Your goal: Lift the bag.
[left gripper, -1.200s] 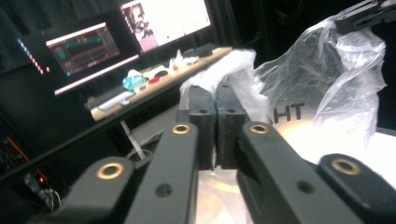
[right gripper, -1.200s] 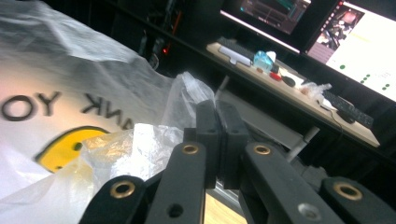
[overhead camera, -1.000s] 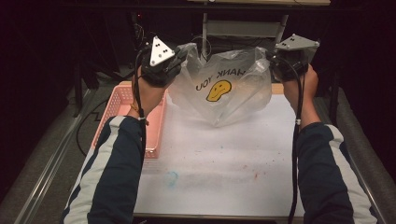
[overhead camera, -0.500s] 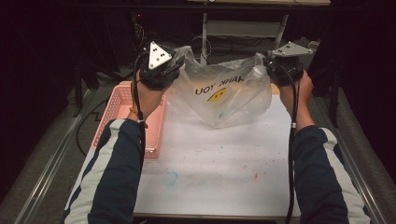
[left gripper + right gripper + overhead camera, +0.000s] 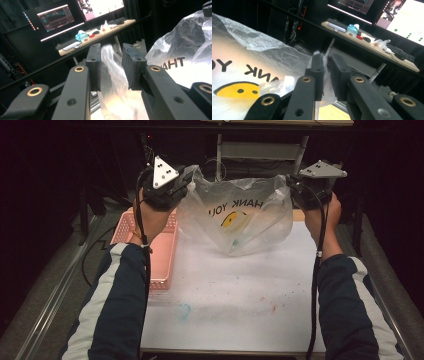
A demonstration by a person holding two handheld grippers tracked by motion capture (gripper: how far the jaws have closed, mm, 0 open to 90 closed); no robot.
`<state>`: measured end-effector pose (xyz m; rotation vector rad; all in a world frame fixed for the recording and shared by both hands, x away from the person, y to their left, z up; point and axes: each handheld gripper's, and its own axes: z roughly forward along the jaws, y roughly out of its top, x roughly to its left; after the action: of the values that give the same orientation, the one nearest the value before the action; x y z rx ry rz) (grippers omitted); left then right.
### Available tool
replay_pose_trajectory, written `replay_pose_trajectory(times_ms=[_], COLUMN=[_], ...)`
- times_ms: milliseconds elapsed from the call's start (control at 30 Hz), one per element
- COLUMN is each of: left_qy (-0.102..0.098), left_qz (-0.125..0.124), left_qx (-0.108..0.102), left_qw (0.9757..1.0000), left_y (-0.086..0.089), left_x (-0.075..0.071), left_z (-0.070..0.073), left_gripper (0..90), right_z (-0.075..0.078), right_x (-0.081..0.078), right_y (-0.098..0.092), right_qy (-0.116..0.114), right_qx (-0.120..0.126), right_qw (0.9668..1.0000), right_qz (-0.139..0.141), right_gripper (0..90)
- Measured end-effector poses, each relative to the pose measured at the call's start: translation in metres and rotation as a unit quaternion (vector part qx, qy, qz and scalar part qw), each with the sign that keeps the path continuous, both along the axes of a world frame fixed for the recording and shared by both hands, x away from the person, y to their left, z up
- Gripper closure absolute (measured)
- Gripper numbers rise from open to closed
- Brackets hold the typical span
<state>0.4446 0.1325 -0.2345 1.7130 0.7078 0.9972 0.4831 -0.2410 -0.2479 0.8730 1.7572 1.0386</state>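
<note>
**Plastic bag held wide at both handles, mouth up**

Plastic bag (image 5: 245, 220) hangs stretched between the two hands at the far edge of the tabletop (image 5: 240, 305). Its bottom sags onto the white surface, just right of the pink basket (image 5: 160, 255). It is thin, clear film with black lettering and a yellow smiley face. Something small lies inside near the bottom, too blurred to name.

The step looks like spreading the bag open, or setting it down that way. To do it well, both hands should stay level and pull evenly, so the mouth stays taut and the film does not tear at the handles. If the bag is to be let go, its weight should first settle fully on the tabletop. Both sides should then release together, or the freed corner will flop over and close the mouth.

On the left, the left tongs (image 5: 111, 53) stand plainly parted, and their jaws have just been closing a little. A twisted strip of the bag's handle runs up through the gap and brushes the pads. There is clear room around it, so it seems loosely caught, not pinched.

On the right, the right tongs (image 5: 327, 62) are nearly together, and their jaws have just been easing open. A bunched fold of the handle fills the narrow slit between the pads, which appear to press on it, so this side carries the firmer hold.
</note>
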Motion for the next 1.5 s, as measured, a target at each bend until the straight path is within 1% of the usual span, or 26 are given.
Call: replay_pose_trajectory(times_ms=[167, 200, 267, 333, 367, 500, 567, 667, 767, 867, 1000, 1133, 1200, 1233, 1267, 1300, 1333, 1400, 1467, 1500], left_qy=[-0.008, -0.009, -0.007, -0.004, -0.004, -0.002, -0.002, -0.002, -0.006, -0.008, -0.001, 0.015, 0.022, 0.027, 0.028, 0.023, 0.017, 0.016, 0.015, 0.015], left_qz=[0.003, 0.004, 0.005, 0.008, 0.007, 0.008, 0.010, 0.013, 0.014, 0.016, 0.017, 0.012, 0.008, 0.006, 0.009, 0.016, 0.023, 0.016, 0.015, 0.014], left_qx=[0.000, 0.001, 0.001, 0.003, 0.001, -0.001, 0.001, -0.006, -0.006, 0.003, 0.012, 0.023, 0.020, 0.022, 0.025, 0.028, 0.032, 0.037, 0.038, 0.040], left_qw=[1.0000, 0.9999, 1.0000, 1.0000, 1.0000, 1.0000, 0.9999, 0.9999, 0.9999, 0.9998, 0.9998, 0.9995, 0.9995, 0.9994, 0.9992, 0.9992, 0.9991, 0.9991, 0.9990, 0.9990], left_y=[0.003, 0.004, 0.006, 0.008, 0.009, 0.014, 0.016, 0.021, 0.025, 0.028, 0.034, 0.039, 0.042, 0.043, 0.044, 0.044, 0.043, 0.044, 0.044, 0.044], left_x=[-0.005, -0.006, -0.006, -0.006, -0.007, -0.007, -0.007, -0.008, -0.009, -0.011, -0.010, -0.009, -0.009, -0.009, -0.010, -0.011, -0.013, -0.017, -0.020, -0.022], left_z=[0.008, 0.009, 0.009, 0.009, 0.009, 0.009, 0.008, 0.009, 0.012, 0.012, 0.007, -0.002, -0.006, -0.009, -0.011, -0.014, -0.018, -0.023, -0.027, -0.029], left_gripper=[65.0, 65.0, 64.5, 63.7, 63.7, 62.3, 62.3, 61.2, 60.0, 59.4, 56.1, 50.6, 49.4, 48.1, 46.9, 40.7, 32.5, 31.4, 25.1, 23.8], right_z=[0.005, 0.006, 0.007, 0.008, 0.009, 0.012, 0.012, 0.011, 0.011, 0.012, 0.012, 0.009, 0.007, 0.006, 0.004, 0.003, 0.002, 0.000, 0.000, 0.000], right_x=[-0.006, -0.007, -0.009, -0.010, -0.011, -0.015, -0.016, -0.016, -0.017, -0.018, -0.019, -0.020, -0.020, -0.021, -0.021, -0.022, -0.023, -0.025, -0.028, -0.030], right_y=[0.000, -0.001, -0.002, -0.004, -0.004, -0.007, -0.008, -0.008, -0.010, -0.012, -0.018, -0.023, -0.025, -0.025, -0.026, -0.028, -0.029, -0.032, -0.035, -0.036], right_qy=[-0.010, -0.011, -0.014, -0.013, -0.015, -0.020, -0.018, -0.018, -0.020, -0.021, -0.020, -0.017, -0.016, -0.015, -0.016, -0.016, -0.019, -0.022, -0.024, -0.027], right_qx=[0.002, 0.006, 0.009, 0.015, 0.014, 0.022, 0.021, 0.021, 0.024, 0.024, 0.034, 0.034, 0.032, 0.031, 0.033, 0.036, 0.038, 0.048, 0.053, 0.056], right_qw=[0.9999, 0.9999, 0.9999, 0.9998, 0.9998, 0.9995, 0.9996, 0.9996, 0.9995, 0.9995, 0.9992, 0.9993, 0.9993, 0.9994, 0.9993, 0.9992, 0.9991, 0.9985, 0.9982, 0.9980], right_qz=[0.000, 0.000, 0.001, 0.005, 0.006, 0.010, 0.011, 0.009, 0.007, 0.005, 0.004, 0.003, 0.004, 0.005, 0.006, 0.007, 0.008, 0.011, 0.012, 0.012], right_gripper=[75.5, 74.3, 69.3, 68.1, 66.5, 64.0, 64.0, 62.9, 61.3, 60.5, 59.4, 57.4, 53.8, 51.4, 50.1, 48.8, 46.2, 39.6, 35.8, 33.4])
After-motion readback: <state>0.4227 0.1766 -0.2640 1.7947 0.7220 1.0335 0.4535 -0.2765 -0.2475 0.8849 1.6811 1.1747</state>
